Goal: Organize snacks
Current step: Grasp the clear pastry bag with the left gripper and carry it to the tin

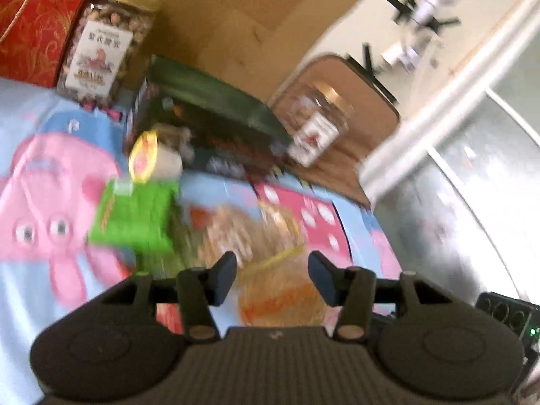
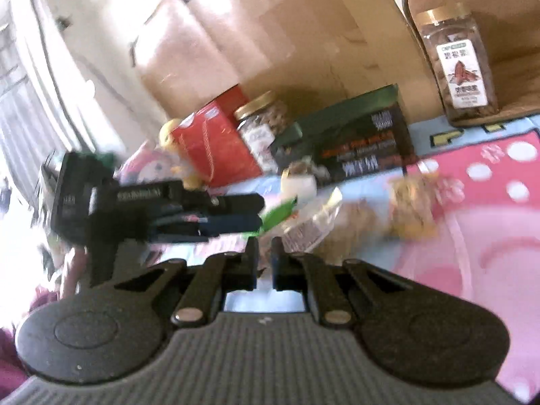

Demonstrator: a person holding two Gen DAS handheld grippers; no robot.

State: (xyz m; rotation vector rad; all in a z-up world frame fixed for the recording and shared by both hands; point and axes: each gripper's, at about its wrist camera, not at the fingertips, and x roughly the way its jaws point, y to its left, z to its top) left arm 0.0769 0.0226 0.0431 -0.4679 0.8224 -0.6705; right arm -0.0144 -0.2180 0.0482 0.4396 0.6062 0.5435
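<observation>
Blurred snacks lie on a blue and pink cartoon cloth [image 1: 40, 202]. My left gripper [image 1: 272, 276] is open; a clear packet with an orange band [image 1: 283, 290] lies beneath and between its fingers, untouched by the pads. To its left lie a green packet [image 1: 135, 222] and a yellow-lidded cup [image 1: 148, 158]. My right gripper [image 2: 265, 260] has its jaws nearly together with nothing seen between them. The right wrist view shows the left gripper [image 2: 256, 212] from the side, its tips by the green packet [image 2: 280, 212], with clear snack packets [image 2: 408, 206] to the right.
At the back stand a dark box [image 1: 209, 118], a gold-lidded nut jar [image 1: 104, 44], a red gift box [image 1: 33, 27] and a cardboard box [image 1: 219, 10]. A second jar [image 2: 455, 64] stands on a tan mat at the right. A person's sleeve shows low left in the right wrist view.
</observation>
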